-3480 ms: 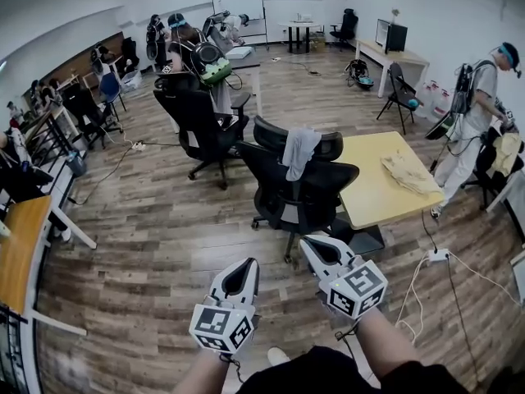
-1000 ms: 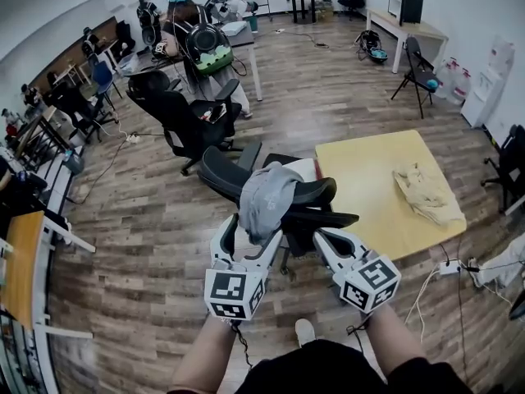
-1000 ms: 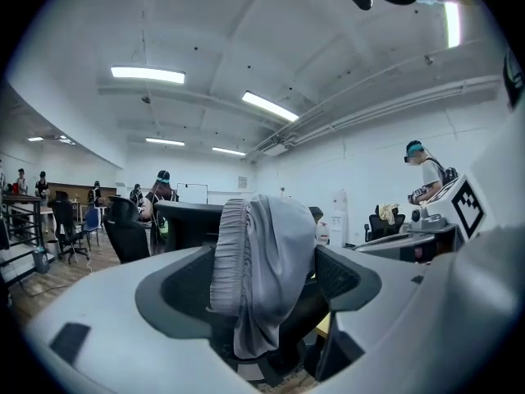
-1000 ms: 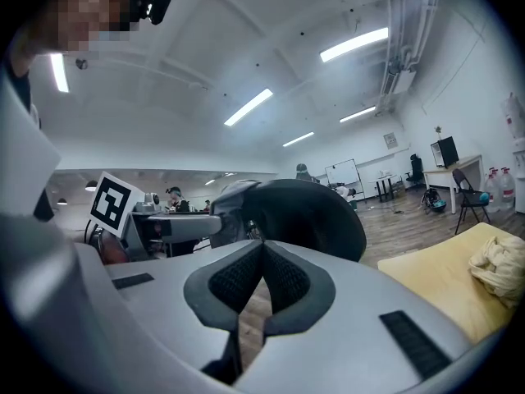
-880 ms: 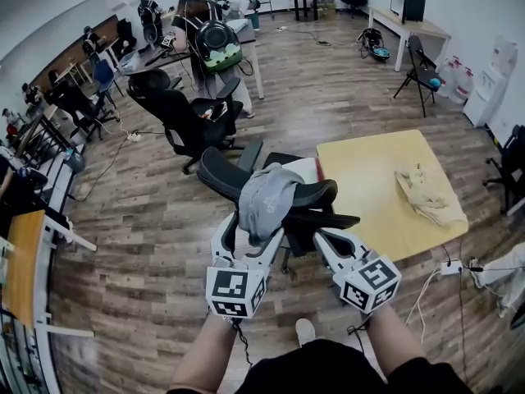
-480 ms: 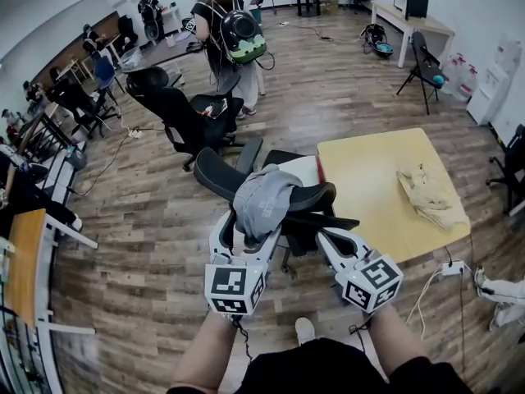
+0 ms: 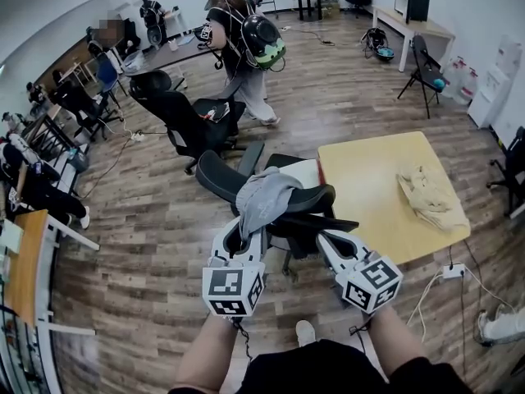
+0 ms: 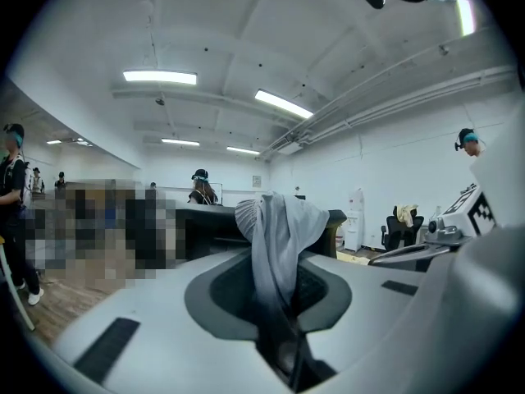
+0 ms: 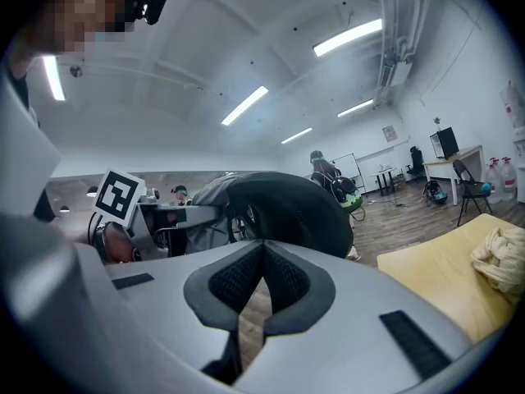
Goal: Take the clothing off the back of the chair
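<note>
A grey garment [image 7: 262, 194] hangs over the top of a black office chair's backrest [image 7: 310, 197]. My left gripper [image 7: 244, 236] sits just below it, its jaws closing, with the hanging cloth pinched between them. In the left gripper view the grey garment [image 8: 280, 230] runs down into the narrow gap of the left gripper [image 8: 279, 306]. My right gripper [image 7: 330, 241] hovers beside the backrest's lower right, shut and holding nothing. The right gripper view has the right gripper [image 9: 262, 246] closed in front of the curved black backrest [image 9: 289, 205].
A yellow table [image 7: 373, 167] stands right of the chair with a beige cloth [image 7: 428, 197] lying on it. Another black chair [image 7: 180, 120] is behind. A person with a backpack [image 7: 250, 48] walks at the back. Desks and seated people line the left wall.
My left gripper's jaws have come together on the garment's hanging part, which now looks narrower. The person with the backpack has walked to the right. The right gripper has stayed put.
</note>
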`<state>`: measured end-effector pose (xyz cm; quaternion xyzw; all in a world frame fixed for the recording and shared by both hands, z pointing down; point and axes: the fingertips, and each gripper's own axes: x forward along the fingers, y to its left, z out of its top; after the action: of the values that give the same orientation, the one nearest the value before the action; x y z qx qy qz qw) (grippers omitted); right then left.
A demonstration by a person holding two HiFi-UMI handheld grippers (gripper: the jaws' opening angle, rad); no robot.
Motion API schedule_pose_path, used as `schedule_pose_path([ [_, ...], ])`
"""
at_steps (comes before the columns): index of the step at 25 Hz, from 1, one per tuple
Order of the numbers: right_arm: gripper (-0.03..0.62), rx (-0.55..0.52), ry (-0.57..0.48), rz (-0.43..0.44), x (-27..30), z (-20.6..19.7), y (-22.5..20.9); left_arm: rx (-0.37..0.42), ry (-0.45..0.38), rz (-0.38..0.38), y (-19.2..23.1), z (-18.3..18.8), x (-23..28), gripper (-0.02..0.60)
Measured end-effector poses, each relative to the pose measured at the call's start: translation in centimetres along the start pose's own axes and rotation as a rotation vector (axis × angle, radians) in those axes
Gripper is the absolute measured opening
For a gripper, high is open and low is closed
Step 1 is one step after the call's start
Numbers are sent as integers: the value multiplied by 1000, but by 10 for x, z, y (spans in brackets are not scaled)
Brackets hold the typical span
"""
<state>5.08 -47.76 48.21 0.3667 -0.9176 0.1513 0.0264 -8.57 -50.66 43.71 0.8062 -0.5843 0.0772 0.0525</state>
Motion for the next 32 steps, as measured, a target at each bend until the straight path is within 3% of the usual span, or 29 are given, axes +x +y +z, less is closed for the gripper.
schedule_pose_path([
  [15,12,-20,-13,16,-12,3,49,-17,-19,-30,2,10,-55,60],
  [32,12,-33,-36,51,-23,-14,187,-28,-36,36,54,-8,-210,58],
])
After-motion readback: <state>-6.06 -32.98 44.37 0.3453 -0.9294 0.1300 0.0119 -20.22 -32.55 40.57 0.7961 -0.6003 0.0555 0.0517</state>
